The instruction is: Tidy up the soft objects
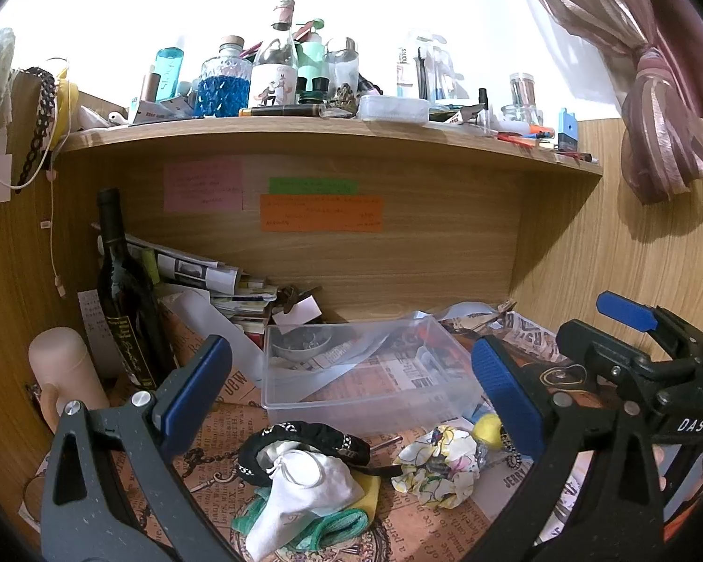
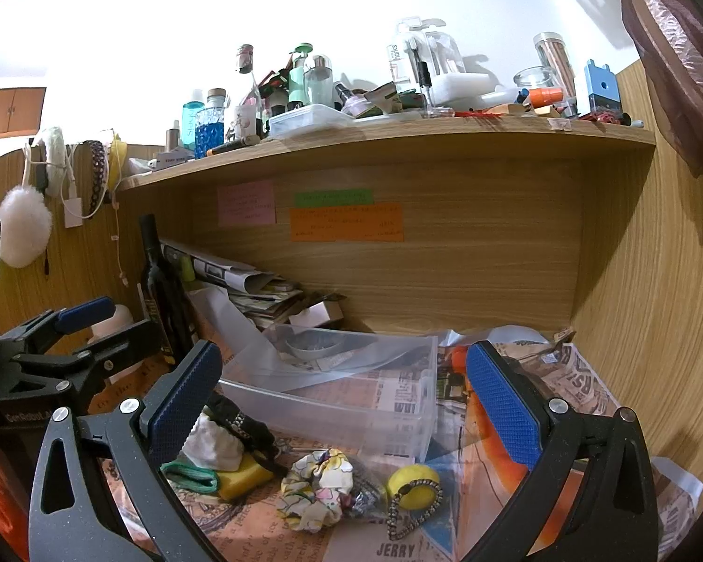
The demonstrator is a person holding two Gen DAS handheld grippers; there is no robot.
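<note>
clear plastic bin (image 1: 365, 374) holds no soft stuff yet, so task looks barely begun: floral scrunchie (image 2: 316, 482), white cloth (image 1: 304, 482) etc lie on surface w/ both claws (image 1: 351, 398) (image 2: 342, 403) spread, empty.

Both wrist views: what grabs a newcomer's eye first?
The clear plastic bin sits mid-desk on newsprint-patterned paper. In front of it lies a heap of soft things: a white cloth, a floral scrunchie and a yellow ball. Above, a wooden shelf crowded with bottles.
</note>
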